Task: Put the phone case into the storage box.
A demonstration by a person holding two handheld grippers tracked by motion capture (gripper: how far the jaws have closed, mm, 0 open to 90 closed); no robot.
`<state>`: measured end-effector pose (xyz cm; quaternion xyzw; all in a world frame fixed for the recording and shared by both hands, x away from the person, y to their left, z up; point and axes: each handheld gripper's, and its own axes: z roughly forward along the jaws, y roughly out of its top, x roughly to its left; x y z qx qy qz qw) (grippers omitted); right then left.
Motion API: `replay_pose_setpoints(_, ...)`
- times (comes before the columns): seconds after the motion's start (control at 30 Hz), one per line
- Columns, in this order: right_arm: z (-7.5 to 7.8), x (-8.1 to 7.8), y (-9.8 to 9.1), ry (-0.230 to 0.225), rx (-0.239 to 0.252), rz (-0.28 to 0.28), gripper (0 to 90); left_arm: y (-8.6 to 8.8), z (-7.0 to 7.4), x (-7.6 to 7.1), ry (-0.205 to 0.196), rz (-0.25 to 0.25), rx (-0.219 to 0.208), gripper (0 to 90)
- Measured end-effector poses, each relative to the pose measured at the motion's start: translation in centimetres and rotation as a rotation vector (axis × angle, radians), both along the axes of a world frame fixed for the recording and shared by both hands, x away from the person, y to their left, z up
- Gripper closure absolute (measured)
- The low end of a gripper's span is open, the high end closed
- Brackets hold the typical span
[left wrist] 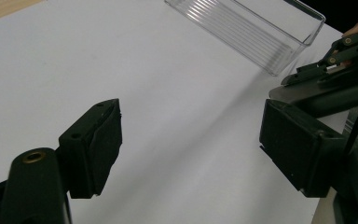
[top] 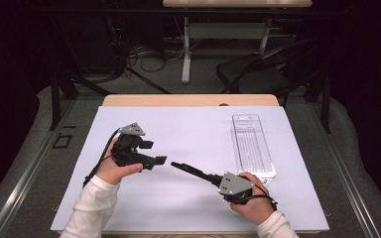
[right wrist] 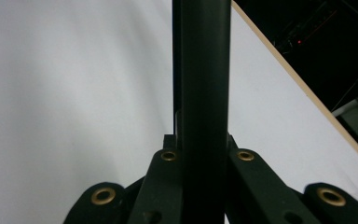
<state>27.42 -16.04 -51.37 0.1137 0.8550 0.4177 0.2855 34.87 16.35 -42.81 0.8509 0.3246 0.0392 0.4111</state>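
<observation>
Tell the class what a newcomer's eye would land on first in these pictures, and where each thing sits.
First, the two black hand-held grippers facing each other tip to tip at the middle of the white table sheet: the left gripper with jaws apart and nothing between them, the right gripper with jaws pressed shut. Next, the long clear ribbed plastic tray lying empty at the right of the sheet, just beyond the right hand.

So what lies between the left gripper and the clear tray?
Bare white mat, plus the right gripper reaching across, between the left gripper and the clear tray, in the high view.
</observation>
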Motion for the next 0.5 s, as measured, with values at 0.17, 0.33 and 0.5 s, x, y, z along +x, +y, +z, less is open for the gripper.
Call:
replay_pose_setpoints(0.17, 0.09, 0.28, -0.33, 0.065, 0.071, 0.006, 87.8, 0.05, 0.19, -0.15, -0.004, -0.013, -0.017, 23.4)
replay_pose_setpoints(0.33, 0.03, 0.48, -0.52, 0.117, 0.12, 0.019, 87.8, 0.01, 0.2, -0.25, -0.011, -0.035, -0.025, 25.6)
replay_pose_setpoints(0.5, -0.02, 0.69, -0.72, 0.155, 0.16, 0.025, 87.8, -0.34, 0.11, -0.42, -0.022, -0.056, -0.007, 26.1)
